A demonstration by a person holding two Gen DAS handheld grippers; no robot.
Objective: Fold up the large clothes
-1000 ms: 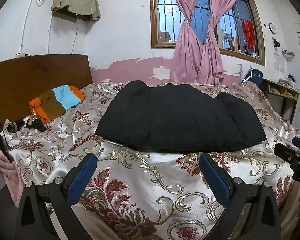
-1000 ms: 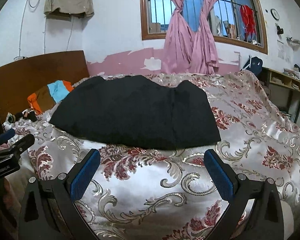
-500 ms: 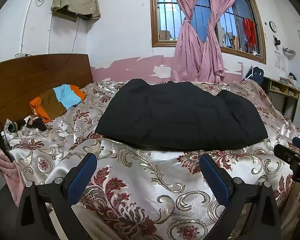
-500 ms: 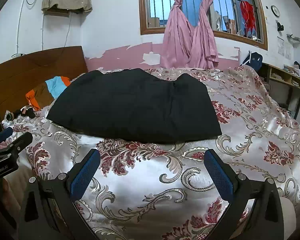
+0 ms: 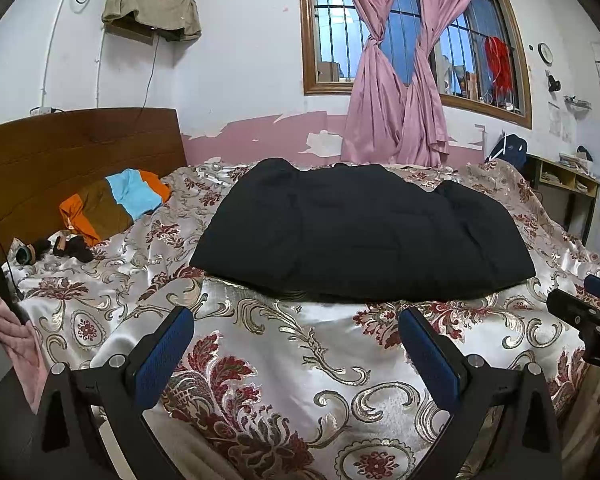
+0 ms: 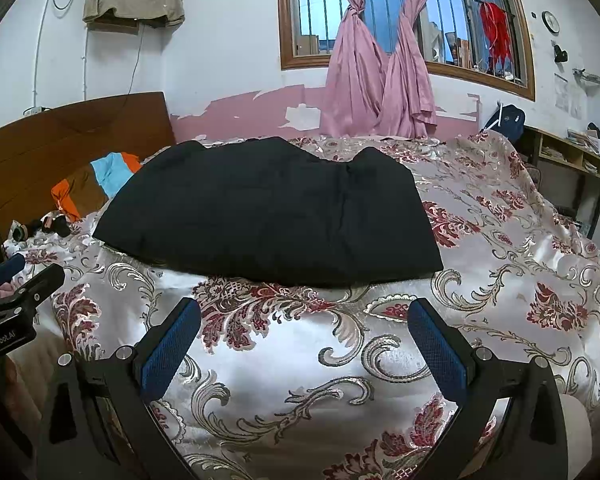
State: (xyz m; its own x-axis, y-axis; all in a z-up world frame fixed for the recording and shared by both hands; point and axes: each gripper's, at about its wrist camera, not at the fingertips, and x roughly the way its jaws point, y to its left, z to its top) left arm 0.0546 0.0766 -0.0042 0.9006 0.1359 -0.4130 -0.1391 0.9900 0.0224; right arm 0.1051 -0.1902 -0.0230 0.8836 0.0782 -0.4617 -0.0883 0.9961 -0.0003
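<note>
A large black garment [image 5: 360,232] lies spread and folded flat on the floral satin bedspread [image 5: 292,360], seen in both views [image 6: 268,212]. My left gripper [image 5: 296,324] hovers open over the bedspread, just short of the garment's near edge, holding nothing. My right gripper [image 6: 304,320] is open too, a little in front of the same edge, with nothing between its blue pads. Each gripper shows at the other view's border: the right one [image 5: 588,312] at the left wrist view's right, the left one [image 6: 16,280] at the right wrist view's left.
A wooden headboard [image 5: 80,152] stands at the left, with an orange, brown and blue cloth [image 5: 112,204] and small dark items [image 5: 60,246] near it. Pink curtains [image 5: 396,92] hang at the barred window. A shelf [image 5: 564,184] stands at the right wall.
Both grippers have edged slightly toward the garment and tilted a little; the garment's near edge sits lower in both views. Both stay open and the garment lies unmoved.
</note>
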